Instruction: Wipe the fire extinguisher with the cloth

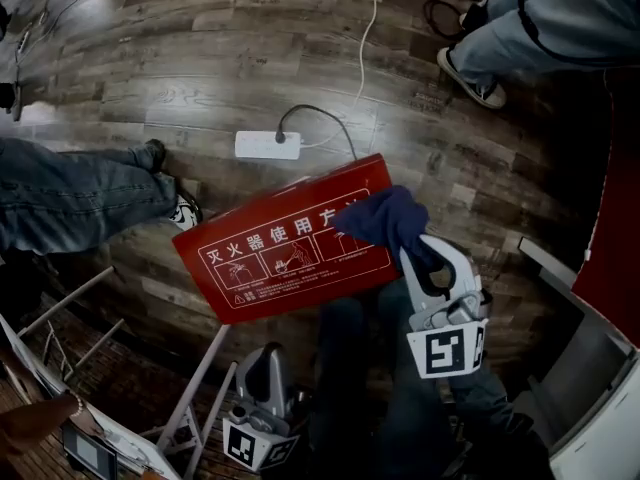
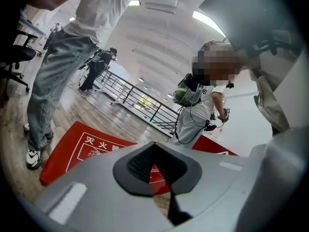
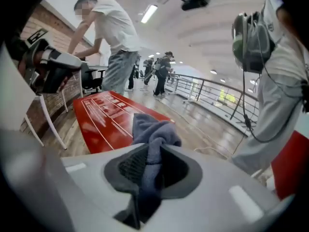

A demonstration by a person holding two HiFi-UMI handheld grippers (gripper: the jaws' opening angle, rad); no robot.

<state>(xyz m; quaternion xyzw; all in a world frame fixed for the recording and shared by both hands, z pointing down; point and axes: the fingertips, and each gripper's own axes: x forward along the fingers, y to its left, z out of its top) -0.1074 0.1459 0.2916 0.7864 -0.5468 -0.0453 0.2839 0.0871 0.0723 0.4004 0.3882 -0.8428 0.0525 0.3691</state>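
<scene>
Gripping a dark blue cloth [image 3: 152, 134], the right gripper [image 1: 412, 258] has its pads pinched on the bunched fabric, which spills out past the jaw tips. In the head view the cloth sits over the right end of the red fire extinguisher box [image 1: 280, 258], centre frame. The box lies flat on the wood floor [image 1: 200, 78], instruction panel up. The left gripper [image 1: 262, 356] is low, bottom centre, short of the box's near edge, jaws drawn to a thin slit with nothing between them. A white power strip [image 1: 267, 145] lies just above the box. A bystander's jeans leg [image 1: 80, 193] is at left.
</scene>
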